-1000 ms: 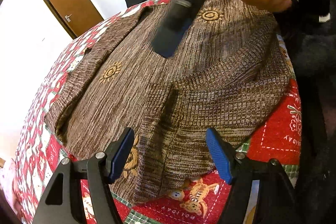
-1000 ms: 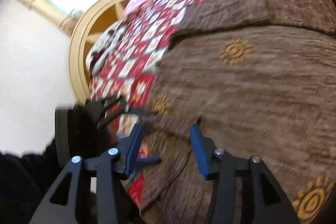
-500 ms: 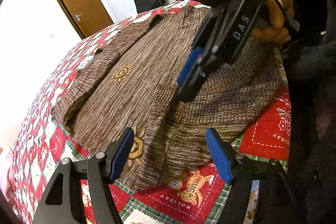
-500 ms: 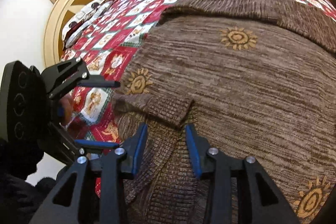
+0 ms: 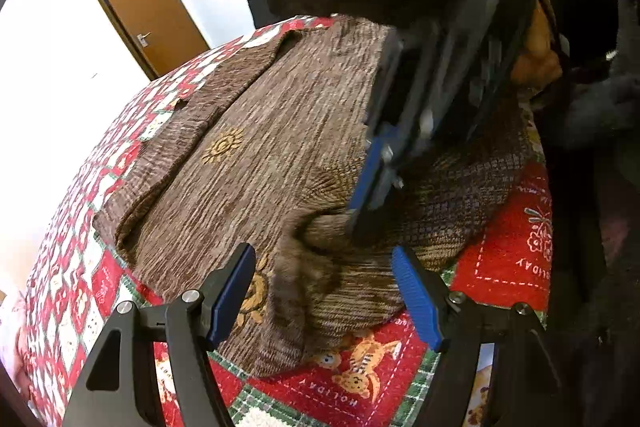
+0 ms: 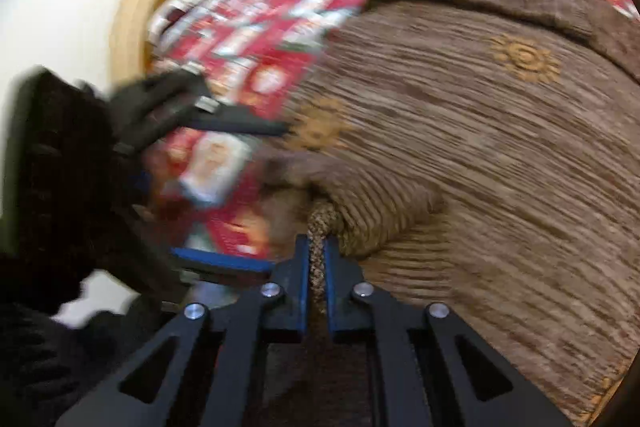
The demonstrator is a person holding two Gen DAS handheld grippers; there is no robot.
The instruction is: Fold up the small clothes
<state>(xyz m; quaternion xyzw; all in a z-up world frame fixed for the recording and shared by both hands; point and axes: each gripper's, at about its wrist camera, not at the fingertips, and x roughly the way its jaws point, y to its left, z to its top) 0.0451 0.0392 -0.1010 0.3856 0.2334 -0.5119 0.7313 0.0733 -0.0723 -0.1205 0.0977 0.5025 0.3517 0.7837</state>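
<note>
Two views. Left wrist: left gripper (image 5: pixel 324 291) released, jaws wide, hovering above the near hem of the brown knit sweater (image 5: pixel 256 163) spread on the holiday quilt (image 5: pixel 508 259). Right wrist: right gripper (image 6: pixel 316 259) clenched, pinching a bunched sweater (image 6: pixel 480 155) edge between its pads.

Bare quilt (image 5: pixel 508 263) beside the sweater (image 5: pixel 256 163) — open room (right hand-held gripper (image 5: pixel 360 223) overhead), door (image 5: pixel 148 11) far off

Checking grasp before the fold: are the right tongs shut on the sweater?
Shut on it. In the right wrist view the right tongs pinch a bunched edge of the brown sweater between their blue pads.
</note>
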